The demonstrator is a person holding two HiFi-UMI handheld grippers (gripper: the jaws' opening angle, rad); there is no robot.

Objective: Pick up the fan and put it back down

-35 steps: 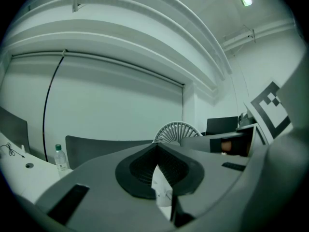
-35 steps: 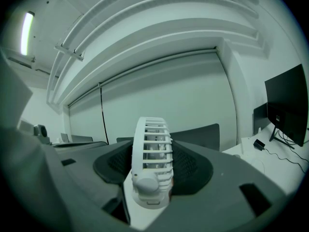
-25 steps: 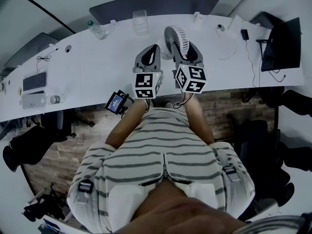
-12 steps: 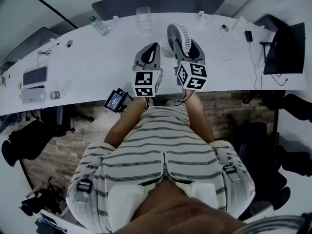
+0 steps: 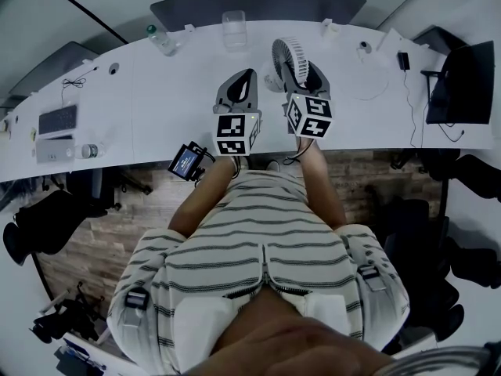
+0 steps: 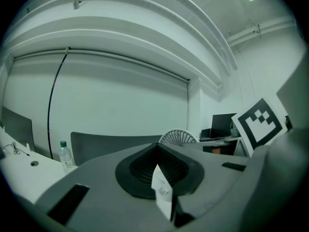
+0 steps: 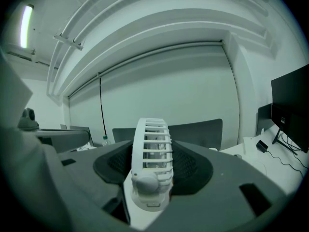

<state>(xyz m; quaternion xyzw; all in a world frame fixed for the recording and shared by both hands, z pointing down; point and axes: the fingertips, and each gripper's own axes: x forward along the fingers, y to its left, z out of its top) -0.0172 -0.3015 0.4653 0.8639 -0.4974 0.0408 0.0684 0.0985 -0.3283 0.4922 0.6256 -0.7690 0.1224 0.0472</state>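
**Right tongs have the fan, left ones are just tagging along**

Closest to the camera, the person's striped shirt (image 5: 258,241) fills the bottom half of the head view, with both arms reaching up-frame to the white table (image 5: 156,108).

The left tongs (image 5: 246,77), dead centre, are pressed together on nothing. Their own view only shows a little white tag at the seam. They hang over the near part of the table, and my guess is they're parked out of the way, since this is a one-hand job.

Just to the right, the right tongs (image 5: 304,75) are pinching the small white fan (image 5: 288,59). In the right gripper view it stands upright and edge-on, with a jaw on each face of the grille. That grip makes sense to me, since the cage is thin that way and shouldn't twist.

The fan sits upper centre in the head view, over the table. I can't tell if its base is touching the table or lifted off it.

Further back there's a water bottle (image 5: 160,41) upper left and a dark chair back (image 5: 258,2) along the top edge.
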